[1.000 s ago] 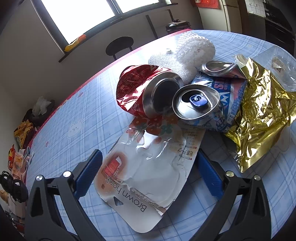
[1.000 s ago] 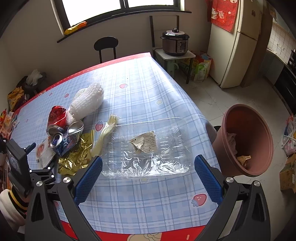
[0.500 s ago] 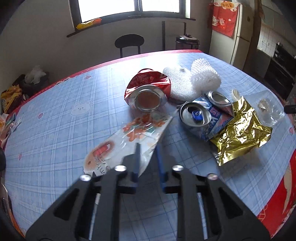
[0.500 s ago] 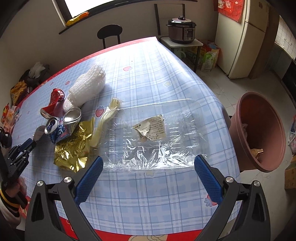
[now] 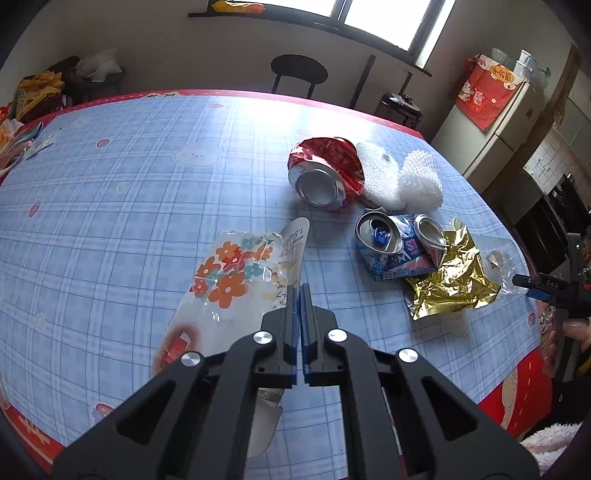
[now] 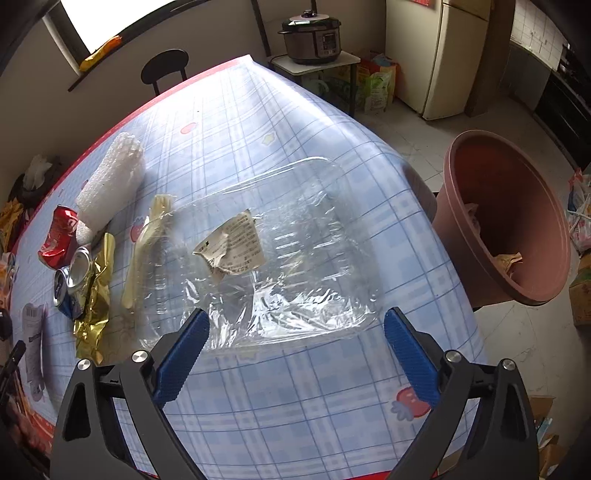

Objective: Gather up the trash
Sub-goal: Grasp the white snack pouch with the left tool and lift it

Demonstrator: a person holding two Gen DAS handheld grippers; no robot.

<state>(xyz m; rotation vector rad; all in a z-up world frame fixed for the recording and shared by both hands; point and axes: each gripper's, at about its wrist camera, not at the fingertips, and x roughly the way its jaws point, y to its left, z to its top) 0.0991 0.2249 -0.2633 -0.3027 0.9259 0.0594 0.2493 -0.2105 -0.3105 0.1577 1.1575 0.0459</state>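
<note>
My left gripper (image 5: 299, 290) is shut on the edge of a white flowered plastic pouch (image 5: 229, 291) and holds it up off the table. Beyond it lie a crushed red can (image 5: 323, 173), a crushed blue can (image 5: 388, 245), a gold foil wrapper (image 5: 448, 280) and white foam netting (image 5: 402, 181). My right gripper (image 6: 295, 347) is open and empty, just in front of a clear plastic tray (image 6: 266, 254) with a torn paper label. The brown trash bin (image 6: 506, 218) stands on the floor to the right of the table.
The blue checked tablecloth (image 6: 258, 122) covers the table. A pale yellow wrapper (image 6: 147, 243) lies left of the tray. A black chair (image 6: 164, 66), a rice cooker (image 6: 312, 35) on a small stand and a fridge (image 6: 458, 55) stand beyond the table.
My left gripper closed on the flowered pouch, pulled back and lifted it away from the cans. My right gripper moved closer to the clear tray, still open.
</note>
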